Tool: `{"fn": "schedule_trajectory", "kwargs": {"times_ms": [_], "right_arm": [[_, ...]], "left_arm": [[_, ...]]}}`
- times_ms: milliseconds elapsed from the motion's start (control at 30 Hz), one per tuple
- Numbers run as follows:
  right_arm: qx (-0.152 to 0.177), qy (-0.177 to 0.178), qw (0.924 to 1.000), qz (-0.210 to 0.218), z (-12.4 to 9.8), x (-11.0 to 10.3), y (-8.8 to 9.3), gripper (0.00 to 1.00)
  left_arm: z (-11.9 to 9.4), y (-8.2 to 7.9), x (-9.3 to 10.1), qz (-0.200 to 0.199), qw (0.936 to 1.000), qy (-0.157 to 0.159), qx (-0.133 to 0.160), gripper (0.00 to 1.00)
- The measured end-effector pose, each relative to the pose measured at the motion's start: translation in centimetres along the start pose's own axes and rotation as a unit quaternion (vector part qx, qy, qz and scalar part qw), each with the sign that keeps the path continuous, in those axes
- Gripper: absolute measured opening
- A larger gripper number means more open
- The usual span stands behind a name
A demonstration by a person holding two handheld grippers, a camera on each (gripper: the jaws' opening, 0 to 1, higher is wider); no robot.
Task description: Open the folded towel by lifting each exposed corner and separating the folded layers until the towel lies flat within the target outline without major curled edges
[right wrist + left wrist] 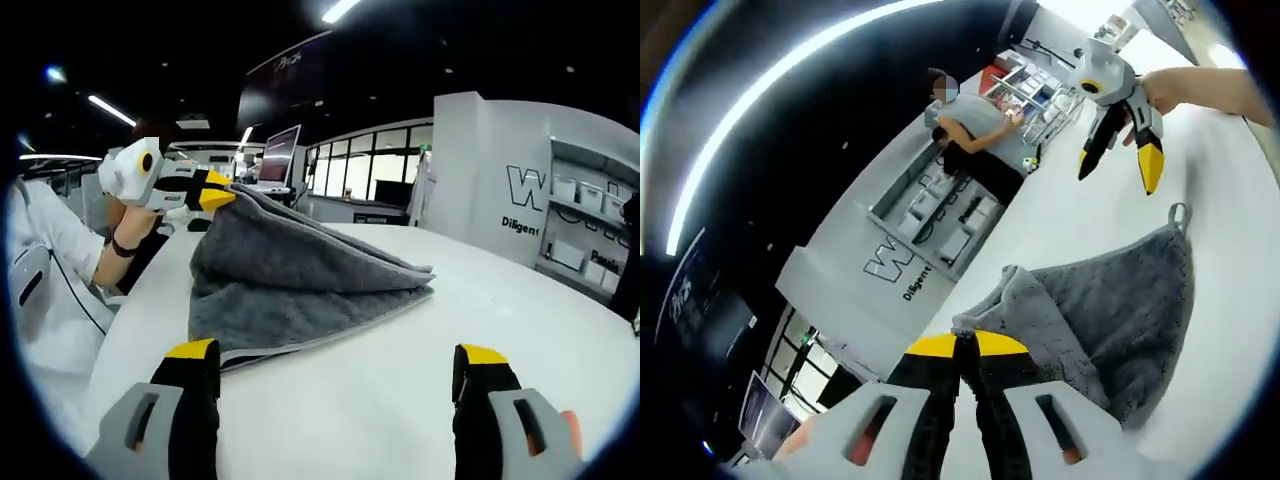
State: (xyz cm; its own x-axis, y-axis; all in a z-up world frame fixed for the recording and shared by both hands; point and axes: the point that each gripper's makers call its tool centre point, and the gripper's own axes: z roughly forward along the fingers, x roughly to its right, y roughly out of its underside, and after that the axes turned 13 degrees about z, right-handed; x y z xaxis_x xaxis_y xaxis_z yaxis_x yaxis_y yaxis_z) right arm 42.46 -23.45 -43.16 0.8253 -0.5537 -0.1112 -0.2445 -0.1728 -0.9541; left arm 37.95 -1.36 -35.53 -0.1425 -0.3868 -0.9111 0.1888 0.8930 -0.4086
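White tabletop (pixel 400 400) runs out under both of my tools in a dark hall with strip lights overhead. Nearest in the right gripper view, my right gripper (pixel 335 385) hangs over bare table with its yellow-tipped jaws spread wide and nothing between them. Just beyond lies the grey towel (pixel 290 275), part of it flat on the table and one corner pulled up and away into a slope. At the top of that slope my left gripper (pixel 215 192) has the raised corner pinched between its tips (a hand and wrist with a dark band show behind it).

Seen from the left gripper view, my own jaws are pressed together on a bunched fold of the towel (pixel 1110 310) right at the tips of the left gripper (pixel 966 345). From there the cloth fans out across the table (pixel 1230 200), ending at a small hanging loop (pixel 1180 212) on the far corner. Further off, the right gripper (pixel 1122 163) hovers clear of the cloth, jaws apart. Beyond it a person (pixel 975 135) in a grey top leans over a counter with wire racks (pixel 1035 95), beside a pale wall bearing dark lettering (pixel 902 270).
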Motion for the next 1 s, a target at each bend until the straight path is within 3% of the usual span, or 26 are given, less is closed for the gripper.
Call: {"fn": "schedule_trajectory", "kwargs": {"times_ms": [200, 500, 1000], "right_arm": [[-0.001, 0.001, 1.0000, 0.002, 0.0, 0.4, -0.1, 0.99], [-0.003, 0.003, 1.0000, 0.004, 0.0, 0.5, 0.1, 0.99], [-0.006, 0.007, 0.9999, 0.009, 0.1, -0.5, 0.9, 0.99]], "left_arm": [[-0.2, 3.1, -0.1, -0.018, 0.9992, -0.011, -0.035, 0.04], [-0.8, 7.9, 1.3, -0.039, 0.9947, -0.006, -0.094, 0.04], [-3.0, 13.1, 3.2, -0.045, 0.9815, 0.001, -0.186, 0.04]]}}
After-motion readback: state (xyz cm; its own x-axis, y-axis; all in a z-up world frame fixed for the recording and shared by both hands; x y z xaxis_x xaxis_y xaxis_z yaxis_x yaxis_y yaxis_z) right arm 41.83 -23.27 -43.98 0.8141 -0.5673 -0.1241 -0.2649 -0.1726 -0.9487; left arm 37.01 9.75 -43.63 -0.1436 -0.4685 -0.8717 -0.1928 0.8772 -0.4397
